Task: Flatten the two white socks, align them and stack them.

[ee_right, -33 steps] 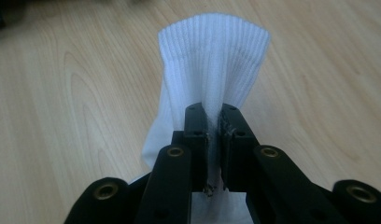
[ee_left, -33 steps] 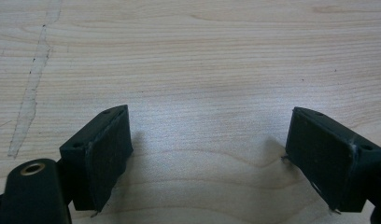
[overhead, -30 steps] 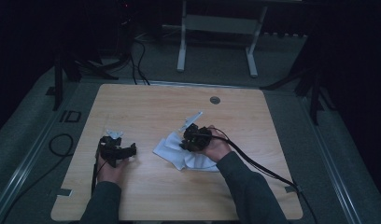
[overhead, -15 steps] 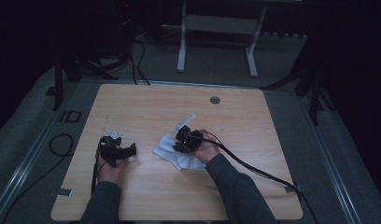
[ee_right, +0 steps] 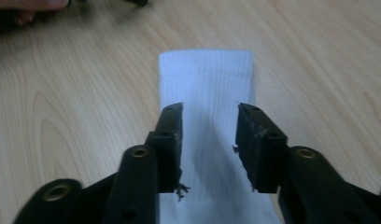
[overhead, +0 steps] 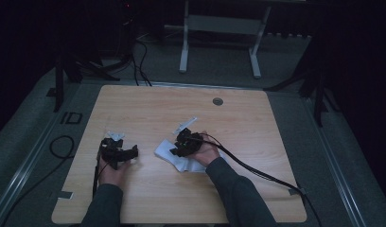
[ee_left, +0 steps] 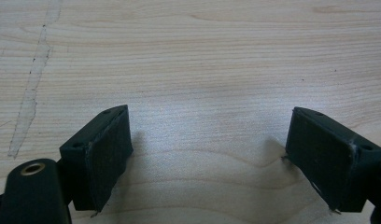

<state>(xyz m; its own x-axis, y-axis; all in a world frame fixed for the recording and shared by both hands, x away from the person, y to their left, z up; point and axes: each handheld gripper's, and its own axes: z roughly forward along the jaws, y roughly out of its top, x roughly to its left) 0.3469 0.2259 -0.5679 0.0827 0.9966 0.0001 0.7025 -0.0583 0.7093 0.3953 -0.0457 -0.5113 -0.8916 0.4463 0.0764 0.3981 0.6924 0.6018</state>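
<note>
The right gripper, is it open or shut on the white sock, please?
Open: the right gripper has just been opening, its jaws apart above the white sock, pads not pressing it.

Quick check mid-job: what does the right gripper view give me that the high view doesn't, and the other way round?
Right gripper view: the ribbed weave and straight cuff edge of the white sock, lying flat on the wood, and the right tongs with jaws apart above it, pads not pressing; they have just been opening.

High view: the whole table, the left tongs resting on bare wood apart from the sock, a grey disc near the far edge, and the cable trailing from the right tongs.

Both: the sock, the right tongs over it, the wooden top.
</note>
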